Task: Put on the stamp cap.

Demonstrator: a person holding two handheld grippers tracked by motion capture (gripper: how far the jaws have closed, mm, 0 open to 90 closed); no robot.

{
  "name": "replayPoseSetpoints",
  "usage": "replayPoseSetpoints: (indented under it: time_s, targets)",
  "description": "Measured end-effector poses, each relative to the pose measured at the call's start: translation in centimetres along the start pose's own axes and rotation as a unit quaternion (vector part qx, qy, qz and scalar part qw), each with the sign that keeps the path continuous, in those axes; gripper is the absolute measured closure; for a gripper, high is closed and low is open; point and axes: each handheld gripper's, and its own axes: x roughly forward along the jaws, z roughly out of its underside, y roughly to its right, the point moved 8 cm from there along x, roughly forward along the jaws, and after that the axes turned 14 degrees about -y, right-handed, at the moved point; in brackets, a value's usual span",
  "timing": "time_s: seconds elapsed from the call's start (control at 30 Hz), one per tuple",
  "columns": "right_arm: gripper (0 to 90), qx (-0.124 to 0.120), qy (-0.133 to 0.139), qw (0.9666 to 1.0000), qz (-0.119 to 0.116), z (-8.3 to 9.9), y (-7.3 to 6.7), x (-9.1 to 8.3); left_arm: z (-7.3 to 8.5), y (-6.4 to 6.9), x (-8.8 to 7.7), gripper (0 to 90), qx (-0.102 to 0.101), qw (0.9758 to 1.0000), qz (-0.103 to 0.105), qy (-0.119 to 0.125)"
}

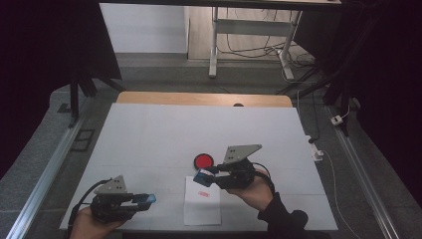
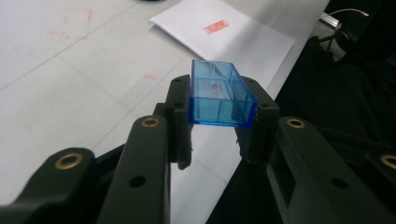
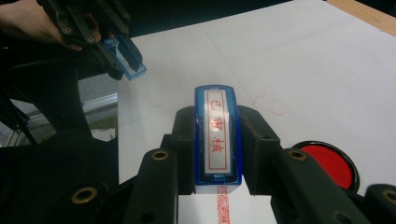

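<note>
The blue stamp [image 3: 217, 135], clamped in the right tool [image 1: 205, 177], hovers above the printed paper [image 1: 202, 208], ink pad [image 1: 203, 161] just beyond. Its clear blue cap [image 2: 220, 95], clamped in the left tool [image 1: 145, 200], sits well leftward.

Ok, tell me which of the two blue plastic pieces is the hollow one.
The clear blue cap in the left gripper; the stamp in the right gripper carries a red-lettered label.

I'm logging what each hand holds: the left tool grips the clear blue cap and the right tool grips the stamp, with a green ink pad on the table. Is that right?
One detail is off: the ink pad is red, not green, as the high view shows. The left tool does grip the clear blue cap, and the right tool grips the stamp.
</note>
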Motion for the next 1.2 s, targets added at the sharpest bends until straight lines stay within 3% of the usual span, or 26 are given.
replayPoseSetpoints:
  time_s: [0.27, 0.57, 0.83, 1.2]
  targets:
    - [69.8, 0.011, 0.013, 0.9998, -0.004, -0.3, 0.4, -0.7, -1.8, 0.7, 0.8, 68.0, 0.034, 0.9993, 0.016, 0.004]
    - [69.8, 0.002, 0.016, 0.9999, 0.001, -0.5, 0.4, -1.2, -4.3, 1.1, 2.0, 68.0, 0.066, 0.9972, 0.036, 0.003]
    - [69.8, 0.002, 0.021, 0.9998, -0.002, -0.8, 0.4, -1.7, -6.9, 2.2, 3.0, 68.0, 0.113, 0.9918, 0.061, 0.009]
    - [69.8, -0.011, 0.031, 0.9994, -0.007, -1.2, -0.1, -2.2, -8.9, 1.7, 4.8, 68.1, 0.141, 0.9850, 0.099, 0.009]
